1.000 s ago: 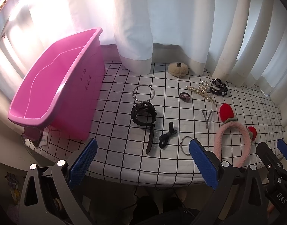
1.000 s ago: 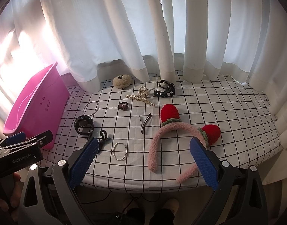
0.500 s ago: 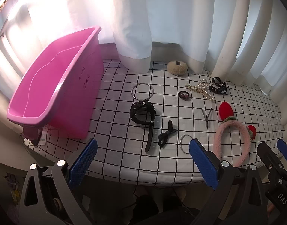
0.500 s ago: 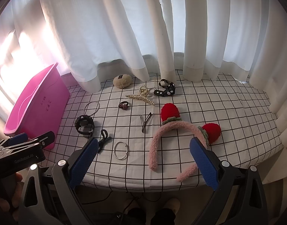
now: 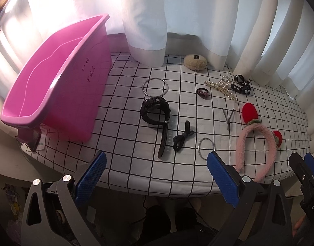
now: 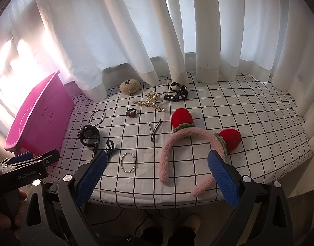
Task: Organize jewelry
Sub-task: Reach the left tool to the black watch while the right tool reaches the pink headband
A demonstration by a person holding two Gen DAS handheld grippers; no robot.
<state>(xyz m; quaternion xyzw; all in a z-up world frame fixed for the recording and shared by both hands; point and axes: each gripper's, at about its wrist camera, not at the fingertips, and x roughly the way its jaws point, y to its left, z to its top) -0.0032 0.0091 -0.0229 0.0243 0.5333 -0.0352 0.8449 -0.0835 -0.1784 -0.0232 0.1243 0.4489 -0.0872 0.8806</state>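
A pink bin (image 5: 52, 82) (image 6: 40, 119) stands at the table's left end. Spread over the checked cloth lie a black watch (image 5: 157, 110), a large silver ring (image 5: 155, 85), a small silver bangle (image 5: 206, 148) (image 6: 128, 162), a black hair tie (image 5: 182, 138), a pearl claw clip (image 5: 220, 88), a metal hair clip (image 5: 228, 117) and a pink headband with red pompoms (image 6: 189, 141). My left gripper (image 5: 154, 176) hangs open off the near table edge. My right gripper (image 6: 157, 176) stands open over the near edge, in front of the headband. Neither holds anything.
White curtains hang behind the table (image 6: 259, 110). A beige puff (image 6: 129, 87), a maroon hair tie (image 6: 131, 113) and a black spotted bow (image 6: 177, 94) lie near the back. The other gripper shows at each view's edge. A person's feet are below the table.
Both views have shifted only slightly; the table items sit a touch lower in the right wrist view. No item has moved and both grippers stay open.
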